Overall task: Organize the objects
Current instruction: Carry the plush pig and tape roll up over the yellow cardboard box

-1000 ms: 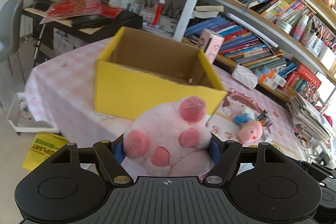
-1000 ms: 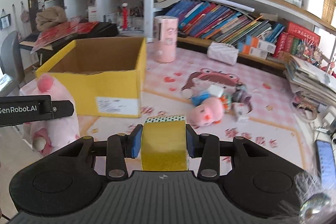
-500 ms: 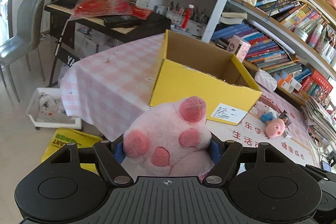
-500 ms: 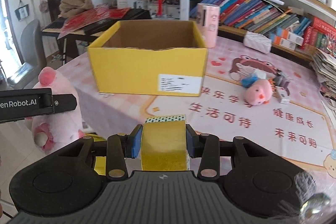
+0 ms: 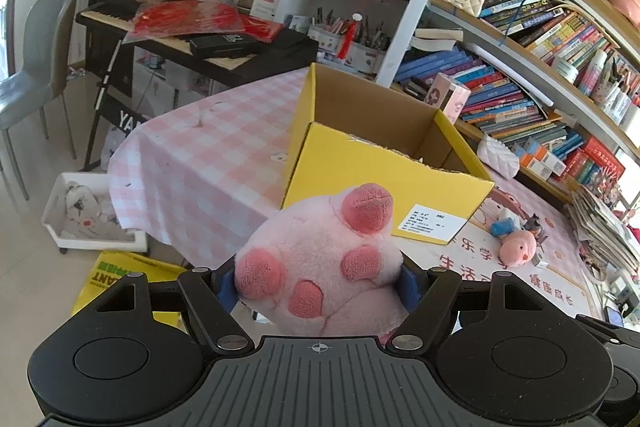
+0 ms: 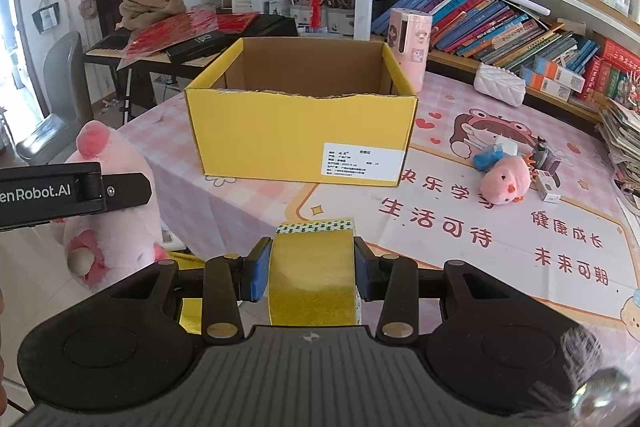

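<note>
Op: Left gripper (image 5: 318,281) is clamped on my pink plush toy (image 5: 320,267), off the table edge, short of the yellow box (image 5: 384,183).

Obs: And the right?

Op: Right gripper (image 6: 308,269) pinches a gold tape roll (image 6: 314,275), facing the box.

The left tongs' arm (image 6: 72,193) reads "enRobot.AI".

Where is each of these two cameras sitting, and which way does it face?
Left wrist view: rides on the left claw, looking forward and down past the pink plush toy it grips, at the yellow box.
Right wrist view: rides on the right claw, which grips a gold tape roll, facing the box's labelled side; the left claw's arm shows at left.
Shared: box, plush, small pink chick toy, bookshelves.
</note>
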Tool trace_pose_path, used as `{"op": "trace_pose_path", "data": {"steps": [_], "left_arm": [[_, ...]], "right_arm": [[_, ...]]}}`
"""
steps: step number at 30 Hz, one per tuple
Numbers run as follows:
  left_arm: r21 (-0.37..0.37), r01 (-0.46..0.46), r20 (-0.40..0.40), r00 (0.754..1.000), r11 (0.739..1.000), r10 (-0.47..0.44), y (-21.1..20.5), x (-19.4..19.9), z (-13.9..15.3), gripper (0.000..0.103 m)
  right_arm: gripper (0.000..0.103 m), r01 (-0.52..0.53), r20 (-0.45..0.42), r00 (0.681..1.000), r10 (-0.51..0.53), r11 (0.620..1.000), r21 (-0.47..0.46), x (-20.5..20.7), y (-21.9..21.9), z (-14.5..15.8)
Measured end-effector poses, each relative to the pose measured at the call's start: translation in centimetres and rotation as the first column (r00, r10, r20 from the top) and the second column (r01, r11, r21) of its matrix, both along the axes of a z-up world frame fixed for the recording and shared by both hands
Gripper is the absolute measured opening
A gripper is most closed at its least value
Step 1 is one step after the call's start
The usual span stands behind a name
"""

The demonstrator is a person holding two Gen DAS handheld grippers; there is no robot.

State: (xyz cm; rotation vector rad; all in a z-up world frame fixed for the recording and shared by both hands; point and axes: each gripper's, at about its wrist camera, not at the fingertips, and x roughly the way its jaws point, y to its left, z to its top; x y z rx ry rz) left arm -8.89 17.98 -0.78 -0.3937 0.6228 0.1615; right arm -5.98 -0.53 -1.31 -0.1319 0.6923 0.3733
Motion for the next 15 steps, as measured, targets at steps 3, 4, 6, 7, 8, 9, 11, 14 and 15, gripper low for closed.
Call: {"op": "trace_pose_path", "data": {"steps": [3, 4, 6, 7, 8, 9, 11, 14, 15], "left_arm": [[0.001, 0.01, 0.006, 1.0, 1.0, -0.01, 0.1, 0.2, 0.1, 0.074], [0.002, 0.013, 0.009, 1.0, 1.0, -0.013, 0.1, 0.3, 0.1, 0.074], [0.003, 0.017, 0.014, 1.0, 1.0, -0.017, 0.2, 0.4, 0.2, 0.074], [0.004, 0.02, 0.019, 1.0, 1.0, -0.02, 0.3, 0.4, 0.3, 0.074], [0.006, 0.02, 0.023, 1.0, 1.0, -0.021, 0.4, 0.5, 0.4, 0.074], [0.008, 0.022, 0.028, 0.999, 1.0, -0.022, 0.4, 0.5, 0.5, 0.074], [0.015, 0.023, 0.041, 0.999, 1.0, -0.023, 0.5, 0.6, 0.8, 0.074], [0.02, 0.019, 0.069, 0.997, 1.0, -0.021, 0.9, 1.0, 1.5, 0.074], [0.02, 0.018, 0.081, 0.996, 1.0, -0.02, 1.0, 1.2, 1.9, 0.074]], "right_arm": [[0.039, 0.011, 0.003, 1.0, -0.011, 1.0, 0.001, 0.3, -0.1, 0.1], [0.039, 0.015, 0.004, 1.0, -0.015, 1.0, 0.001, 0.3, -0.1, 0.1], [0.039, 0.019, 0.007, 1.0, -0.019, 1.0, 0.001, 0.4, -0.1, 0.2], [0.039, 0.02, 0.009, 1.0, -0.02, 1.0, 0.002, 0.5, 0.0, 0.2], [0.039, 0.021, 0.012, 1.0, -0.021, 1.0, 0.002, 0.6, 0.1, 0.3], [0.039, 0.022, 0.015, 1.0, -0.022, 1.0, 0.002, 0.7, 0.1, 0.4], [0.039, 0.025, 0.024, 0.999, -0.025, 1.0, 0.005, 0.8, 0.3, 0.6], [0.039, 0.03, 0.041, 0.999, -0.03, 1.0, 0.009, 1.3, 0.5, 1.2], [0.039, 0.032, 0.049, 0.998, -0.032, 0.999, 0.011, 1.4, 0.6, 1.5]]}}
